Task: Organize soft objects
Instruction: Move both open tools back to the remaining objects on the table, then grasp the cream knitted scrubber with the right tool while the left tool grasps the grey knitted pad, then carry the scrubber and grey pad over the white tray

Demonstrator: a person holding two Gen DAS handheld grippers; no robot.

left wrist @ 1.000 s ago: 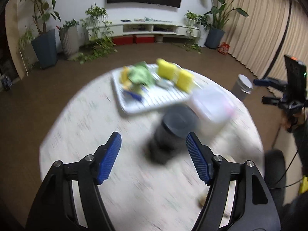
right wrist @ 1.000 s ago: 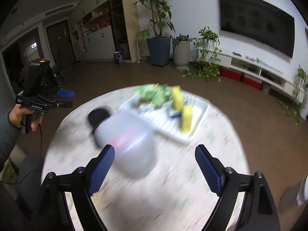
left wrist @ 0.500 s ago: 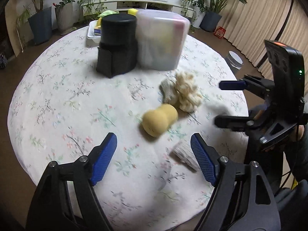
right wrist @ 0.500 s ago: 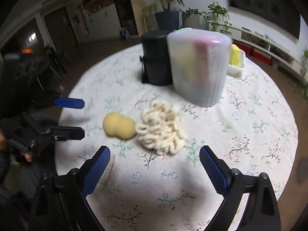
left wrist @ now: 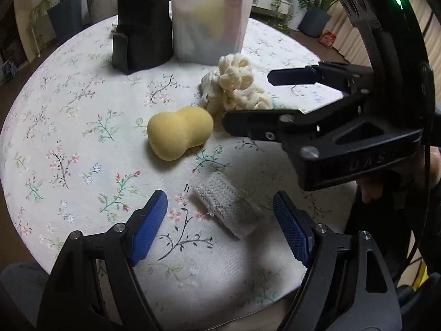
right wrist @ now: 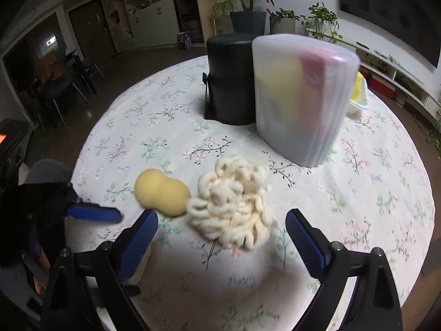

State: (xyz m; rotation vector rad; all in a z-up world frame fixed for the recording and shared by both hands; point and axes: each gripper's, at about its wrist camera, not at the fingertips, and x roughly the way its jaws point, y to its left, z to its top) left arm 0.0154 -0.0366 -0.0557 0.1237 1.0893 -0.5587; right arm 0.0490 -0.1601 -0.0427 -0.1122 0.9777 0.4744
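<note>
Potted plants and a low shelf ring the room behind a round table [left wrist: 69,110] in a flowered cloth. From the left wrist camera, the left gripper [left wrist: 220,226] hangs with jaws wide apart around a knitted grey cloth roll [left wrist: 228,207], its long axis slanting across the gap; a yellow sponge [left wrist: 179,135] lies further ahead. From the right wrist camera, the right gripper [right wrist: 222,237], jaws also apart, frames a cream looped scrubber [right wrist: 231,207] just ahead. Each gripper is nearest its own piece.
</note>
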